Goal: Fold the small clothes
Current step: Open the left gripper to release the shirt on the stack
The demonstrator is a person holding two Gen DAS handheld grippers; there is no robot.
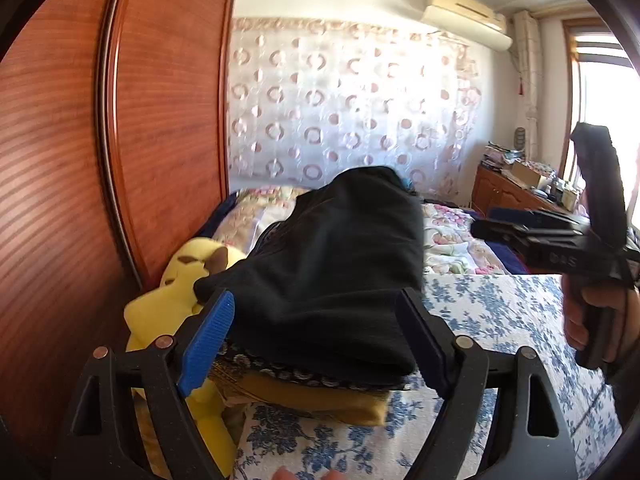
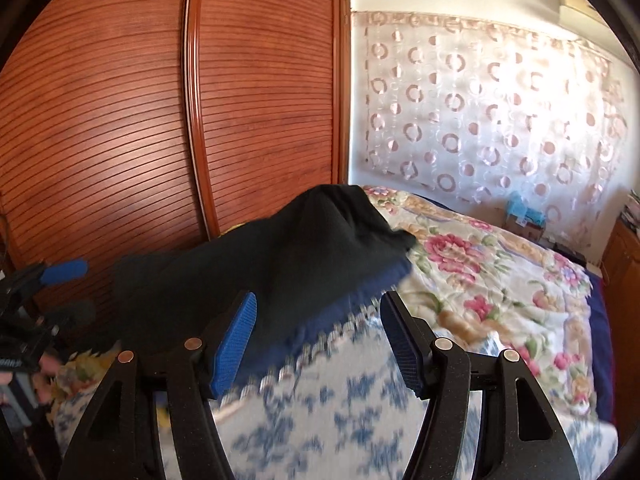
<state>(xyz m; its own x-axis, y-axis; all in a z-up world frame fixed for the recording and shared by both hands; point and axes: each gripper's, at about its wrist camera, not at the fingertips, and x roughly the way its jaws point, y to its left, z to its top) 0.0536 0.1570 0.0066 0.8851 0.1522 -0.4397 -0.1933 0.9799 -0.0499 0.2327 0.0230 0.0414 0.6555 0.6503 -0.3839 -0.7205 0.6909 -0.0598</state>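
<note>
- Left gripper point(image 1: 316, 336) was released, jaws wide apart, black garment point(image 1: 336, 264) between them but pads not pressing it.
- Black garment lay on top of a stack of folded clothes point(image 1: 320, 394) at the bed's point(image 1: 500, 320) left edge, beside the wardrobe point(image 1: 120, 120).
- Yellow plush toy point(image 1: 176, 300) sat just left of the stack.
- Right gripper point(image 2: 320, 344) was released, empty, above the blue-flowered bedspread.

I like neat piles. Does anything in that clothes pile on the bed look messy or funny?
Yes. The black garment on top of the folded pile humps up and hangs over the edges instead of lying flat. A yellow plush toy sits squashed between the pile and the wooden wardrobe.
</note>
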